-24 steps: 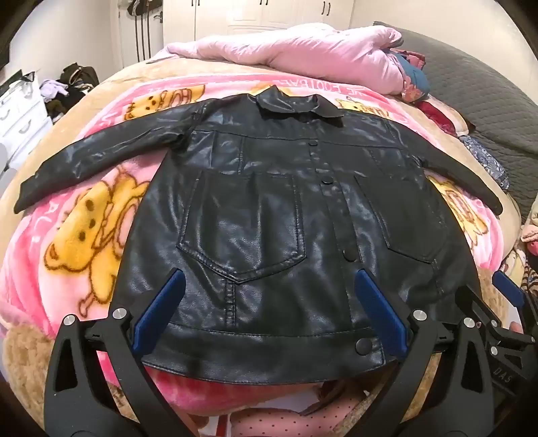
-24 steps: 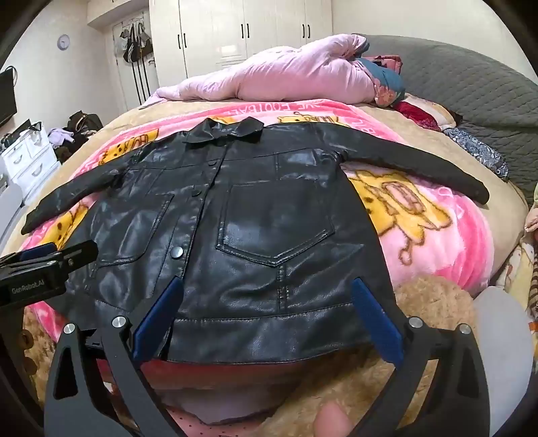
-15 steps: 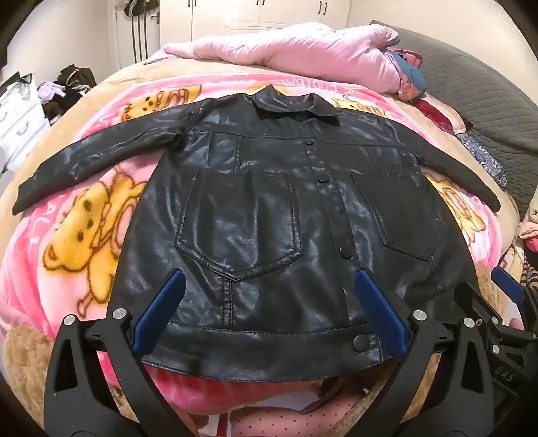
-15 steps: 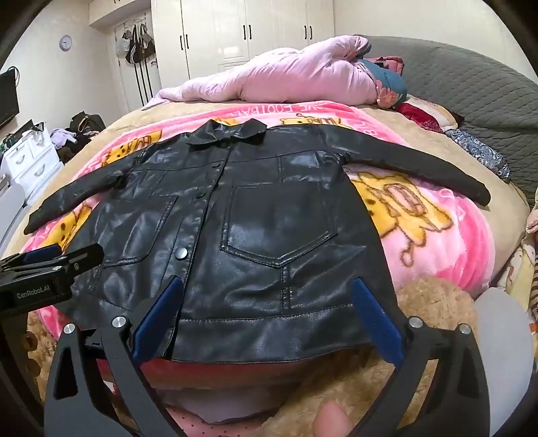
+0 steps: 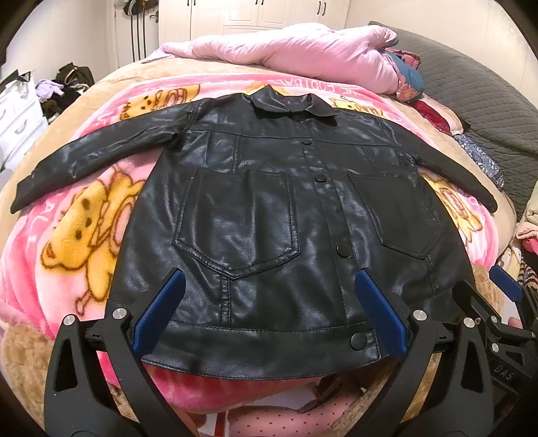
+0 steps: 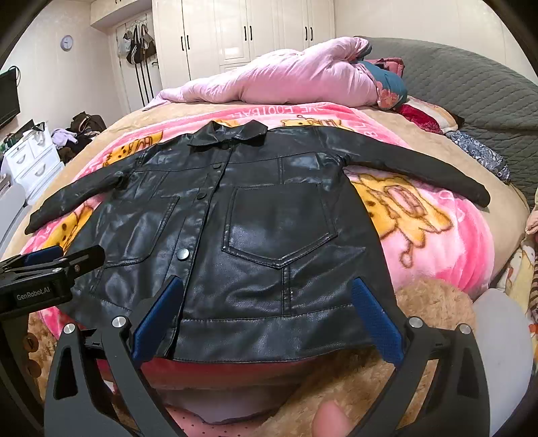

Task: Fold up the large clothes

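A black leather jacket [image 5: 269,215] lies flat and buttoned on a pink cartoon blanket [image 5: 77,235], collar far, hem near, both sleeves spread out. It also shows in the right wrist view [image 6: 255,228]. My left gripper [image 5: 269,312] is open and empty, hovering just above the hem's left half. My right gripper [image 6: 265,316] is open and empty above the hem's right half. The right gripper also shows at the lower right edge of the left wrist view [image 5: 504,309]. The left gripper shows at the left of the right wrist view [image 6: 50,265].
A pink quilt [image 5: 302,50] is piled at the far side of the bed. A grey headboard [image 6: 470,90] stands at right. White drawers [image 6: 30,161] and wardrobes [image 6: 242,30] stand beyond the bed. A brown plush blanket [image 6: 430,302] covers the near edge.
Both grippers have drifted slightly closer to and lower over the jacket hem. Both stay open; the jacket has not moved.
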Demonstrator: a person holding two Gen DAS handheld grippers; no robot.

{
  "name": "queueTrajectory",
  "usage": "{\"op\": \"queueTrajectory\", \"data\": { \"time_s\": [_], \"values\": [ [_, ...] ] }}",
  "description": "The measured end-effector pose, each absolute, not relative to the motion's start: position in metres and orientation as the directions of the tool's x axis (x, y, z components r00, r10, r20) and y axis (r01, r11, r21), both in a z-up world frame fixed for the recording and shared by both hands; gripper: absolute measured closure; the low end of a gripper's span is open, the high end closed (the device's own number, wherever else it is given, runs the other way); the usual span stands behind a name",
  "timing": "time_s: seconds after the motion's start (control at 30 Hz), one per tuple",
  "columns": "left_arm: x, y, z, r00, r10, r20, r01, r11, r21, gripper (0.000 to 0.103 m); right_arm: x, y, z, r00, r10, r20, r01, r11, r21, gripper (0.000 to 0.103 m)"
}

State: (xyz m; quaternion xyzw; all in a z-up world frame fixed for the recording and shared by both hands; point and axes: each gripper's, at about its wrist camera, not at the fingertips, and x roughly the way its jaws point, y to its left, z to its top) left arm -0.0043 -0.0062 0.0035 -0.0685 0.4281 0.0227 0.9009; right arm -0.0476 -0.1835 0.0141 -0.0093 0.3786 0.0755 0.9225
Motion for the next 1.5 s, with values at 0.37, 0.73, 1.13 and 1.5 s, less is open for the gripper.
{"op": "queueTrajectory", "data": {
  "time_s": [0.37,0.73,1.13,1.5],
  "values": [
    [-0.0053,-0.0068,0.0044,0.635,-0.016,-0.772,-0.099,0.990,-0.102,0.009,-0.0475,-0.1840,0.0145,0.702,0.133,-0.700,-0.145,0.989,0.042,0.004],
    [-0.0059,-0.0070,0.0059,0.639,-0.015,-0.769,-0.097,0.990,-0.099,0.009,-0.0475,-0.1832,0.0142,0.699,0.131,-0.703,-0.145,0.989,0.041,0.004],
    [-0.0053,-0.0048,0.0076,0.640,-0.015,-0.768,-0.097,0.990,-0.101,0.009,-0.0462,-0.1828,0.0135,0.697,0.133,-0.705,-0.147,0.988,0.041,0.004],
    [-0.0053,-0.0045,0.0080,0.641,-0.014,-0.767,-0.098,0.990,-0.100,0.009,-0.0464,-0.1822,0.0112,0.693,0.140,-0.707,-0.150,0.987,0.048,0.004]
  ]
}}
